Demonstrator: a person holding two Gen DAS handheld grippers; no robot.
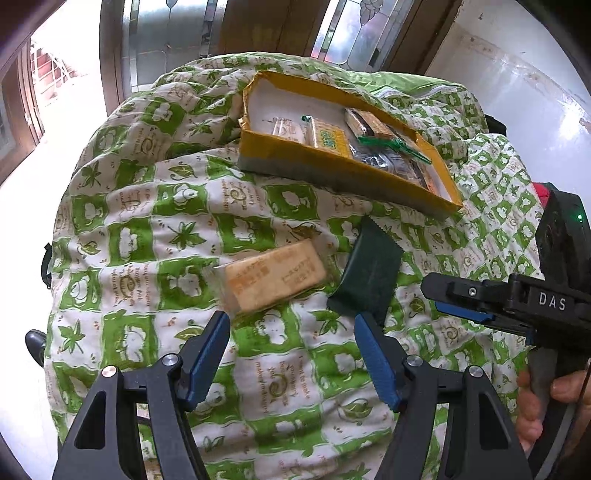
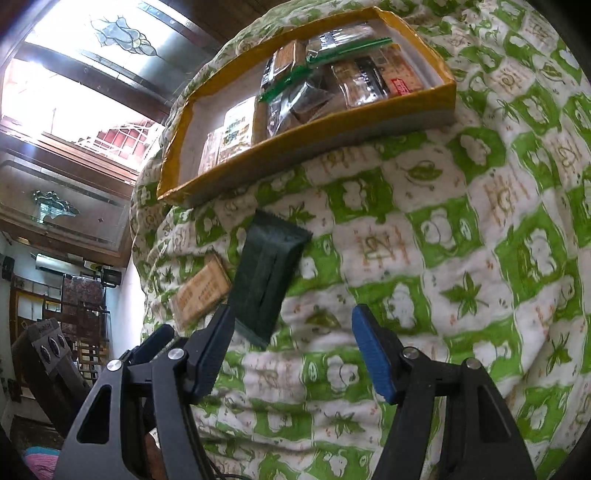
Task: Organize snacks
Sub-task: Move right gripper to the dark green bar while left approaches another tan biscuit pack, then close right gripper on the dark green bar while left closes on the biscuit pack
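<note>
bright daylight floods through the leaded glass door panels [image 2: 122,35], blown out to white at the left. strong fisheye bending rounds the green-and-white patterned quilt [image 1: 177,229]; frame corners go dark, and details look slightly soft.

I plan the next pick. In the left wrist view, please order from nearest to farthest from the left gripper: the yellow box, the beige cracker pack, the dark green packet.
1. Beige cracker pack, just ahead of the left gripper.
2. Dark green packet, ahead right; nearly as close.
3. Yellow box, farthest, beyond both.
</note>
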